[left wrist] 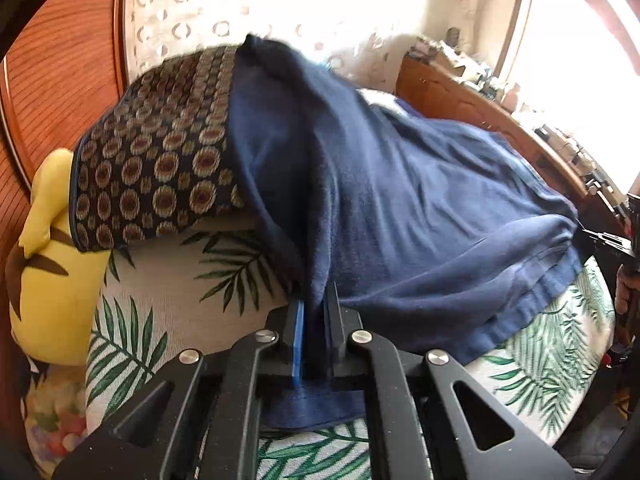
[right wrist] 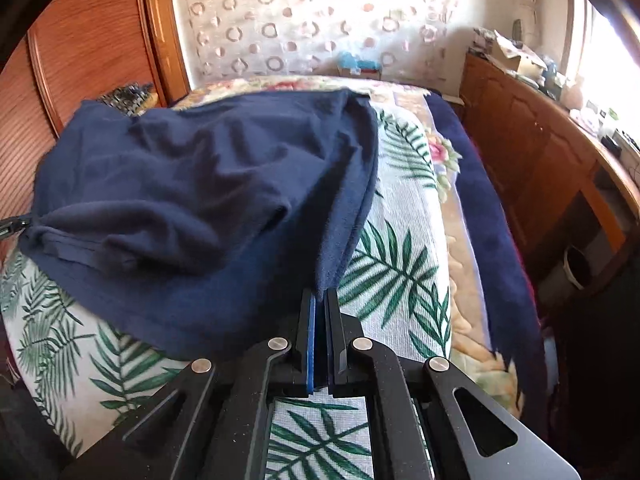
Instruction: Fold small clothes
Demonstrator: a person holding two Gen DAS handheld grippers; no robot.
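Two tools [left wrist: 316, 300] [right wrist: 320, 300] each pinch the navy garment [left wrist: 400, 208] [right wrist: 200, 200].

Left tool [left wrist: 316, 308]: matte black frame showing two angled linkage arms per side, each pinned with a round silver-capped screw, four caps showing in a row. Outer plates showing a triangular cutout each. Fingers are wearing blue pads [left wrist: 298, 340] on their inner faces, black backing outside. Right tool [right wrist: 320, 312]: same build, black linkages, four silver caps, blue pads [right wrist: 311, 344], outer right plate looking greyer under the light, with a rounded triangular cutout.
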